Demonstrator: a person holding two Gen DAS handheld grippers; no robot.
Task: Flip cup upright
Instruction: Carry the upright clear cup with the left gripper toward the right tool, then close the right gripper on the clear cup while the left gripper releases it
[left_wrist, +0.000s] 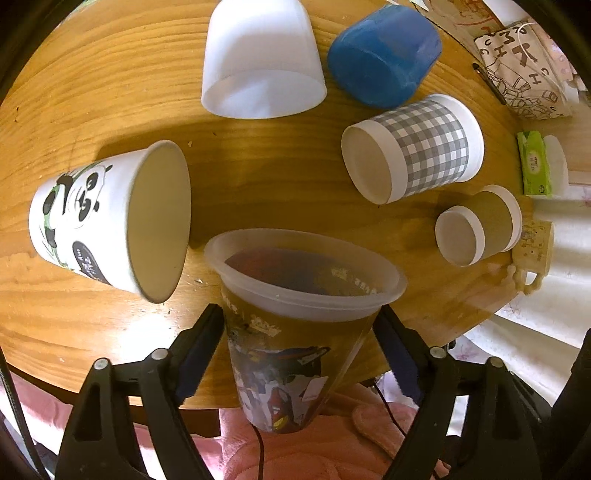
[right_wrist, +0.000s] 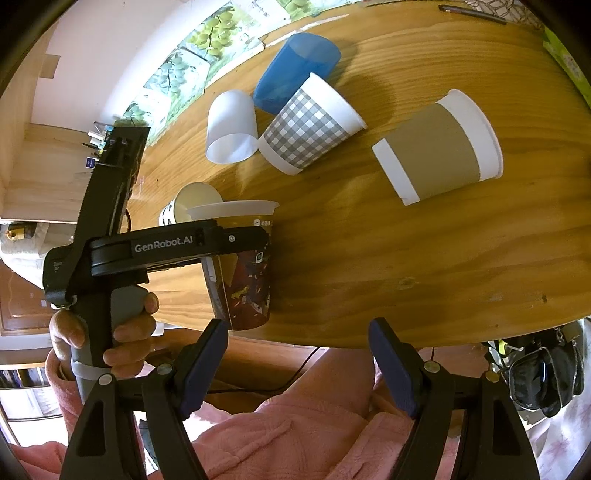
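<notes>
My left gripper is shut on a printed cup with a frosted rim and holds it mouth up at the near edge of the wooden table. The right wrist view shows that cup upright in the left gripper, its base just off the table edge. My right gripper is open and empty, near the table's front edge, to the right of the held cup.
Several cups lie on their sides: a panda cup, a frosted white cup, a blue cup, a grey check cup and a brown-sleeved cup. A tissue pack and a pen lie at the right.
</notes>
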